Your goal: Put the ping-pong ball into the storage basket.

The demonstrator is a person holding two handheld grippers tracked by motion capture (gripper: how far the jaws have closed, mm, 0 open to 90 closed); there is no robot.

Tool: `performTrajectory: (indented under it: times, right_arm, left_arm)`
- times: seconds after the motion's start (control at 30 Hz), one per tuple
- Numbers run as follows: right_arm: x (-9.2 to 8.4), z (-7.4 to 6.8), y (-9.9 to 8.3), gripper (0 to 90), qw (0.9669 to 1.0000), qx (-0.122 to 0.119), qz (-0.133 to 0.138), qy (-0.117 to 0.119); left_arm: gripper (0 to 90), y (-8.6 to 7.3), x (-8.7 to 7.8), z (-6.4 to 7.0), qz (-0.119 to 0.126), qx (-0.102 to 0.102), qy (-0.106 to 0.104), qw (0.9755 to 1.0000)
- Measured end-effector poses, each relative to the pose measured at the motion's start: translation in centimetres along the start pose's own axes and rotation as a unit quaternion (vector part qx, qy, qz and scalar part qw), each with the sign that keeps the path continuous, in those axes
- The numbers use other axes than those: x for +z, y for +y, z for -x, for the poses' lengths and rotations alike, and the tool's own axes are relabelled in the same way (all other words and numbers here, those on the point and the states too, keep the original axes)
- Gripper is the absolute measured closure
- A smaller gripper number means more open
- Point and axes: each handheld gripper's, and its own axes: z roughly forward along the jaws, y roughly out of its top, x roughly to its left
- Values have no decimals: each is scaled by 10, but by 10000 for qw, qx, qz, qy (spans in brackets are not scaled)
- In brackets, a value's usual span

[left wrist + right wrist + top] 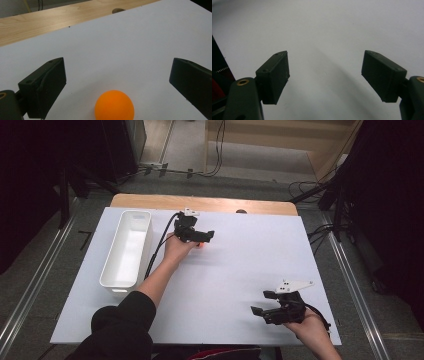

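Left gripper (pixel 117 82) jaws spread wide, straddling an orange ball (pixel 114 105) that sits on the white board (pixel 140 42), touching neither jaw. Ball lies right of the white bin (pixel 126 247). Right gripper (pixel 325 77) released, holding nothing, low over bare board near the front right corner.

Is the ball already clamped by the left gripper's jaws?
No. In the left gripper view, the orange ball sits on the white table between the left gripper jaws, clear gaps on both sides.

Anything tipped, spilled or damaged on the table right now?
Nothing stands out. The orange ball sits whole on the white board between the open left gripper fingers; the white bin stands upright at the board's left.
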Motion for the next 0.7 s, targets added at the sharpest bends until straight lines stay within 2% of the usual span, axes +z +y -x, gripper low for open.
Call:
performTrajectory:
  times: [0.1,0.33,0.7]
  right_arm:
    - [0,0,0,207,10000,5,-14,7]
    - [0,0,0,207,10000,4,-17,5]
    - [1,0,0,207,10000,-23,-36,8]
  left_arm:
    - [4,-3,2,0,13,-46,14,10000]
    - [4,-11,8,-1,-229,60,44,9997]
    - [4,-21,13,-1,-347,120,133,9992]
